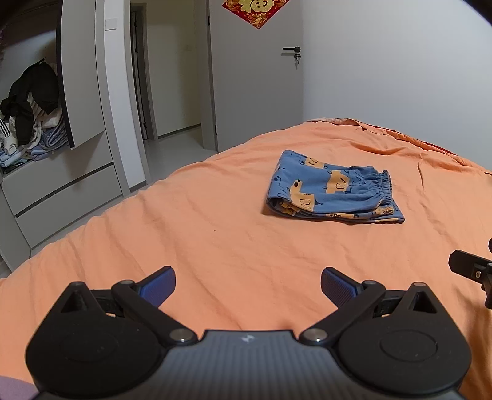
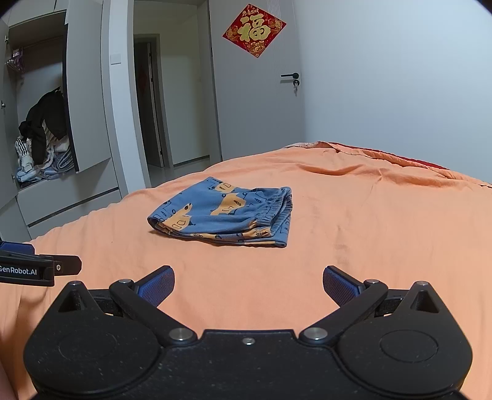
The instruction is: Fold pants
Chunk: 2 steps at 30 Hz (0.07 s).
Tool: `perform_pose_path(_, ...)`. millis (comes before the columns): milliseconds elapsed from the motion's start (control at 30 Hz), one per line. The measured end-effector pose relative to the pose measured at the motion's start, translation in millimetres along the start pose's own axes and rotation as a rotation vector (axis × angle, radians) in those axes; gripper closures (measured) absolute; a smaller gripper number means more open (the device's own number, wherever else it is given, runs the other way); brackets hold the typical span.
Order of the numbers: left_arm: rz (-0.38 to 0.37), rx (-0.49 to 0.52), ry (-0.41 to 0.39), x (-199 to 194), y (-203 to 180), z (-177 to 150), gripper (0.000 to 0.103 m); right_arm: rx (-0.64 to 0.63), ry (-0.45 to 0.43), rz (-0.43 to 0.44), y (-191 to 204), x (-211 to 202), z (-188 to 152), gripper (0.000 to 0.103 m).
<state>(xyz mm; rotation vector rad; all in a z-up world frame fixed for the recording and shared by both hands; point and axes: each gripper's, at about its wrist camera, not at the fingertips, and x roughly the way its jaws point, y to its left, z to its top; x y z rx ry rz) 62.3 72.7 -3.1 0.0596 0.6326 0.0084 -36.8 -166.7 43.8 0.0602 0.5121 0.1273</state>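
**Folded pants on the bed, both claws wide and empty**

The pants (image 1: 333, 190) lie folded into a compact, roughly square bundle on the orange bed (image 1: 215, 246). They are blue with orange vehicle prints, and the gathered elastic waistband sits on the bundle's right side, with layered folded edges showing along the near side. In the left wrist view the bundle lies right of centre, in the far half of the bed; in the right wrist view the same pants (image 2: 227, 212) lie left of centre. Nothing touches them.

The left claw (image 1: 247, 287) hangs low over the near part of the sheet, well short of the pants, its two blue-padded fingers spread wide with bare sheet between them. The right claw (image 2: 248, 286) is likewise spread wide and holds nothing, also well apart from the bundle. Each one shows at the edge of the other's view, so the two sit side by side at the near edge of the bed.

The sheet is lightly wrinkled, with a stronger crease far right of the pants. Beyond the bed's far edge stands a grey door (image 2: 255, 101) with a black handle and a red-and-gold paper decoration (image 2: 254, 30) on it. Left of it an open doorway leads to a hallway. At far left an open wardrobe (image 2: 37, 129) holds a heap of dark and light clothes above closed drawers.
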Motion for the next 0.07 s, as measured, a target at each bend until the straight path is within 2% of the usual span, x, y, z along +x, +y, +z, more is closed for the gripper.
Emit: perform_pose_path(67,0.000,0.003,0.001,-0.3,0.5,0.5,0.000,0.000,0.001,0.001,-0.5,0.7,-0.3,0.001)
